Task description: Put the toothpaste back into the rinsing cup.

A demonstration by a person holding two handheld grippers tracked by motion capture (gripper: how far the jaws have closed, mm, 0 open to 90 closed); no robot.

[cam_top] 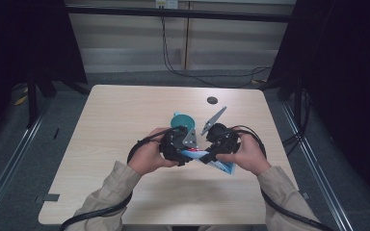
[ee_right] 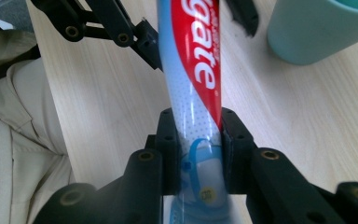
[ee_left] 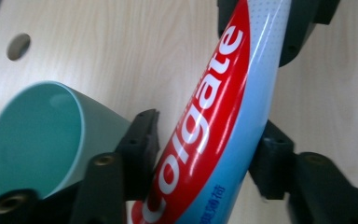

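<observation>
A red, white and blue Colgate toothpaste tube (cam_top: 220, 164) (ee_left: 214, 107) (ee_right: 191, 70) is held just above the wooden table (cam_top: 125, 115) between both grippers. My left gripper (cam_top: 194, 155) (ee_left: 205, 144) has its pads against the tube's printed middle, one on each side. My right gripper (cam_top: 208, 157) (ee_right: 198, 135) is shut on the tube's flat crimped end. A teal cup (cam_top: 180, 120) (ee_left: 32, 140) (ee_right: 317, 28) stands on the table just beyond the left gripper, apart from the tube.
A round grommet hole (cam_top: 212, 100) (ee_left: 18, 45) sits near the table's far edge. Black cables (cam_top: 101, 211) trail from both grippers past the person's beige sleeves (ee_right: 14, 121). Dark frames and floor rails flank the table.
</observation>
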